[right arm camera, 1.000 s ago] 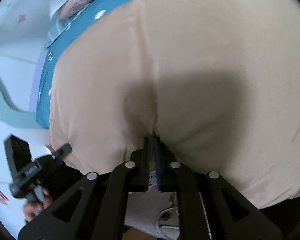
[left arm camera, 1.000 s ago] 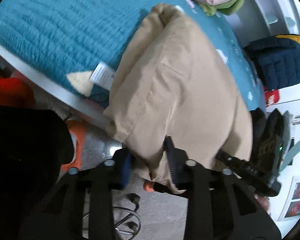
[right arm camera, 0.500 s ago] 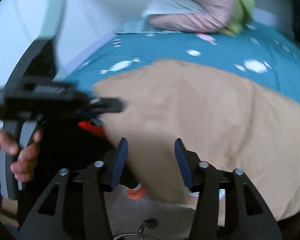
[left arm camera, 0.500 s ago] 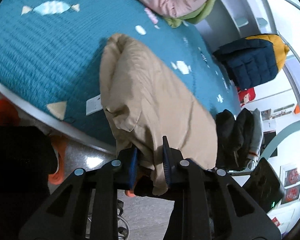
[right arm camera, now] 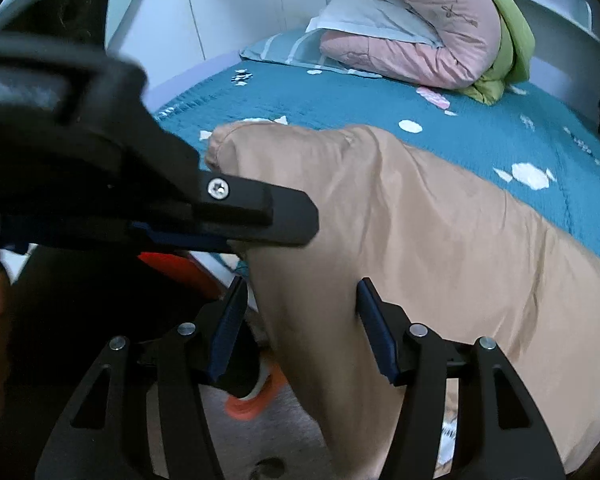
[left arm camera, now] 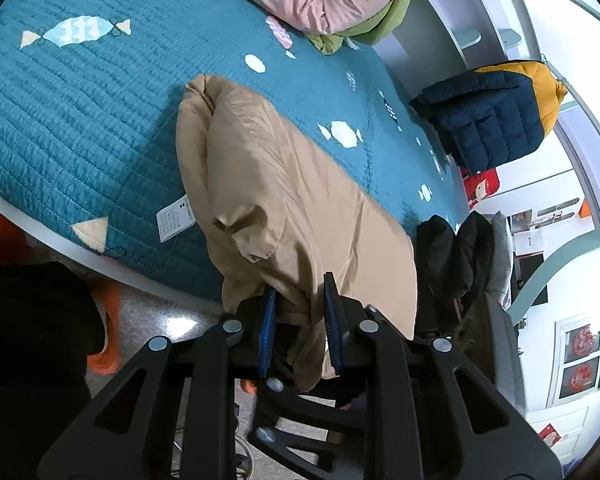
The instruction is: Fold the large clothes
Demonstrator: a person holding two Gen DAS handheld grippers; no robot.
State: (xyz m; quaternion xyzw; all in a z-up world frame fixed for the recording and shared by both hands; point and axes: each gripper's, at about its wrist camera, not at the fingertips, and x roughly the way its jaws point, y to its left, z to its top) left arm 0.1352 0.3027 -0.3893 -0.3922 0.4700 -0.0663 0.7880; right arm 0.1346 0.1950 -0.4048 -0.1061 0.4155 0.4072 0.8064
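Left wrist view: the left gripper (left arm camera: 298, 316), fingers nearly closed, pinches a bunched edge of the tan garment (left arm camera: 284, 184), which drapes over the bed's edge onto the teal quilt (left arm camera: 80, 112); a navy-and-yellow jacket (left arm camera: 496, 120) hangs beyond.

Right wrist view: the right gripper (right arm camera: 298, 326), clamped on the cloth a second ago, is opening, fabric loose between its fingers; pink bedding (right arm camera: 420, 36) lies behind.

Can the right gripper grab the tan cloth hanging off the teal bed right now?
Probably yes. The tan cloth droops off the teal quilted bed right between the right gripper's opening jaws, pads not yet pressing. The left gripper pinches the same edge just beside it, so it's crowded.
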